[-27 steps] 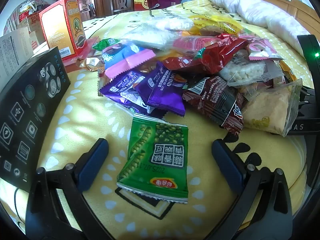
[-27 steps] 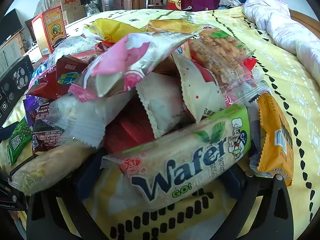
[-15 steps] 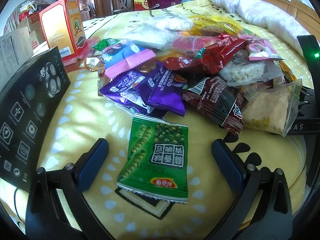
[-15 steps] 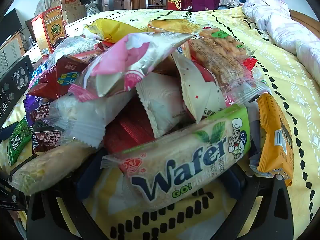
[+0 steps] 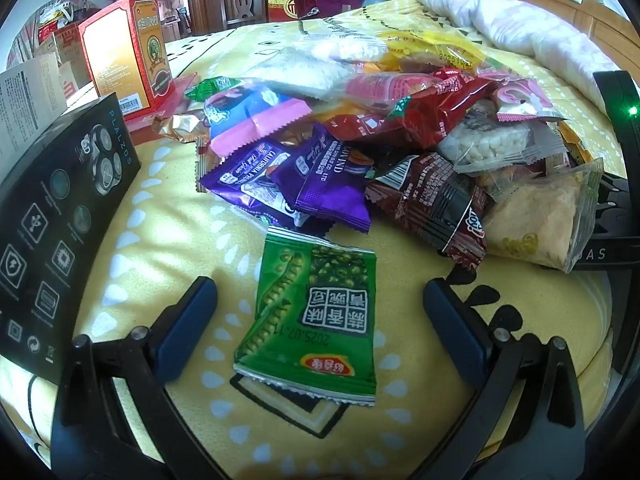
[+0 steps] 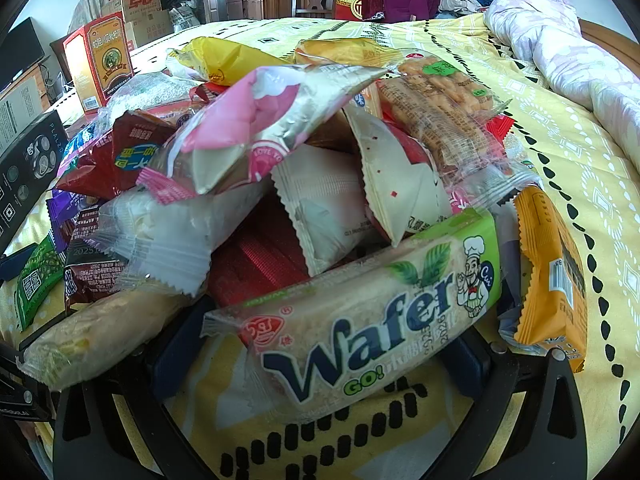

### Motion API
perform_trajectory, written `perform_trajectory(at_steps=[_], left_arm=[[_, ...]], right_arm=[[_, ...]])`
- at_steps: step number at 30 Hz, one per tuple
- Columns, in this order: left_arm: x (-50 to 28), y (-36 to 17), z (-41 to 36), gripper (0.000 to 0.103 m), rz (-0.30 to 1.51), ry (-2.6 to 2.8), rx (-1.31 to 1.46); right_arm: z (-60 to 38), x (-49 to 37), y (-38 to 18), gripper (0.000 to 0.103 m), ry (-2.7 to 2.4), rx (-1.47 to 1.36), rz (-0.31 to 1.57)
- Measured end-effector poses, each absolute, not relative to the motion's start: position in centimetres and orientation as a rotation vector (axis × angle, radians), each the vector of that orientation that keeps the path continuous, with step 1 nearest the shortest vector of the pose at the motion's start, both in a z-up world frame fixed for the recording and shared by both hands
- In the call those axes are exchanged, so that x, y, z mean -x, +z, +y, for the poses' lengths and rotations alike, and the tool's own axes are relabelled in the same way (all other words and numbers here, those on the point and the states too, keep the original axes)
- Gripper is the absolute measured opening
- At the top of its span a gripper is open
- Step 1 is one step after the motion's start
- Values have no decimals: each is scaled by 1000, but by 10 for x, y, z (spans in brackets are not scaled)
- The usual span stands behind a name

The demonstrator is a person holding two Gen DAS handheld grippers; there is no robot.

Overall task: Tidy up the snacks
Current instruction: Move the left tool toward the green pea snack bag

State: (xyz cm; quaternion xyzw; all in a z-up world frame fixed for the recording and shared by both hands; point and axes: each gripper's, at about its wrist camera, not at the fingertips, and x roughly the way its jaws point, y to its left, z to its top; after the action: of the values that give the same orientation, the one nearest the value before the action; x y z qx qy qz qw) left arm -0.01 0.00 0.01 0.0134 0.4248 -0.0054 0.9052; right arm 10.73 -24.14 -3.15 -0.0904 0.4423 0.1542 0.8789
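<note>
Left wrist view. Green pea packet: flat foil sachet lying alone on the yellow bedspread, midway between the spread fingers of the left gripper, touched by neither. Judged light, limp, slick; crimped end seams look the best hold, or a pinch across the flat middle. Snack pile at 12 to 2 o'clock: purple packets just beyond the green one. Black box at 9 o'clock.

Right wrist view. Wafer packet: long wrapped bar lying slantwise over the wide-open fingers of the right gripper, not pinched. Judged light, stiff but brittle inside; grip gently across the narrow width. Orange packet at 3 o'clock.
</note>
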Motion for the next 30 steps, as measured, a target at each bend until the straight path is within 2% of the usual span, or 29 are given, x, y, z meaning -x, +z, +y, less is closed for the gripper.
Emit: perform_trajectory(at_steps=[21,30], left_arm=[[0,1,1,103,883,-21,-19],[17,18,11,101,909,-149,-9]], right_arm=[[-241,-107,-31,103,322,188,922],[-241,-107,-31,103,322,188,922]])
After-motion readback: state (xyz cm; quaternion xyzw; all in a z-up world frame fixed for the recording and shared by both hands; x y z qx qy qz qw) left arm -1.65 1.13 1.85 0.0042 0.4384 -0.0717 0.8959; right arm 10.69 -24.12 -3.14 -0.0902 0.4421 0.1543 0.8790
